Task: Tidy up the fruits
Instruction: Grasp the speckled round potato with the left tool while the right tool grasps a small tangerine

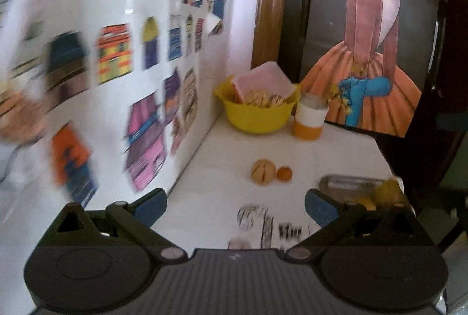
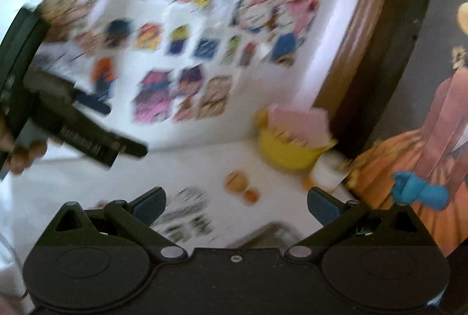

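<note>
A tan striped fruit and a small orange fruit lie side by side on the white table. In the blurred right wrist view the same tan fruit and orange fruit lie ahead. A metal tray at the right holds a yellowish fruit. My left gripper is open, above the table, short of the fruits, nothing between its fingers. My right gripper is open and empty too. The left gripper, held in a hand, shows at the left of the right wrist view.
A yellow bowl with a pink lid and striped pieces stands at the back, an orange-and-white cup beside it. A white wall with coloured pictures runs along the left. A painted board stands behind. Printed black marks lie on the table.
</note>
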`<state>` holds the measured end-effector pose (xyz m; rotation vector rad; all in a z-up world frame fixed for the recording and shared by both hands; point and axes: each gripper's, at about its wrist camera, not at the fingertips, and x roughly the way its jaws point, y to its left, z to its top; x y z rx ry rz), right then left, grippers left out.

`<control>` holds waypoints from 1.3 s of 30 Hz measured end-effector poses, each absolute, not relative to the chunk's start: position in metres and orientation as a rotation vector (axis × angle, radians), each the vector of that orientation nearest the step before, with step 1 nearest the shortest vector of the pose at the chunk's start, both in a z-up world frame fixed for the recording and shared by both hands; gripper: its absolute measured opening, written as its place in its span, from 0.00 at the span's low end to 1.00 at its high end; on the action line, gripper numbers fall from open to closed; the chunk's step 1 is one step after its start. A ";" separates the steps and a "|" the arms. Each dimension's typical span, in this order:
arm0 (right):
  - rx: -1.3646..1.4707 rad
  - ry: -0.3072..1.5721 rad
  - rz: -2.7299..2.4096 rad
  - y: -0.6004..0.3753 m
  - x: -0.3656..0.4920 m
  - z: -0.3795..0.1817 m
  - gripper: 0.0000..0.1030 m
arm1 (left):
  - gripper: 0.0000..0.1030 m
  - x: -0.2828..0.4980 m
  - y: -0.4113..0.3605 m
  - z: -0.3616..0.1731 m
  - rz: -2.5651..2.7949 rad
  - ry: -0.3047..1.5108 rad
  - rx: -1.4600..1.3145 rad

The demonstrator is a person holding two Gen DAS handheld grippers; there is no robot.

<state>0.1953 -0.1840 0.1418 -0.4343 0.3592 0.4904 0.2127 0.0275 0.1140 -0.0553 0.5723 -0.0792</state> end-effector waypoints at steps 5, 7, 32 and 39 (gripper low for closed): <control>-0.399 0.359 0.525 -0.199 0.260 0.134 0.99 | 0.99 0.269 0.012 0.098 -0.115 0.562 -0.080; -0.392 0.386 0.553 -0.203 0.285 0.122 0.99 | 0.99 0.291 0.008 0.088 -0.133 0.551 -0.082; -0.575 0.637 0.818 -0.156 0.435 0.011 0.54 | 0.91 0.404 0.014 -0.002 -0.311 0.658 -0.135; -0.582 0.664 0.828 -0.149 0.447 0.004 0.43 | 0.82 0.415 0.012 -0.010 -0.315 0.687 -0.152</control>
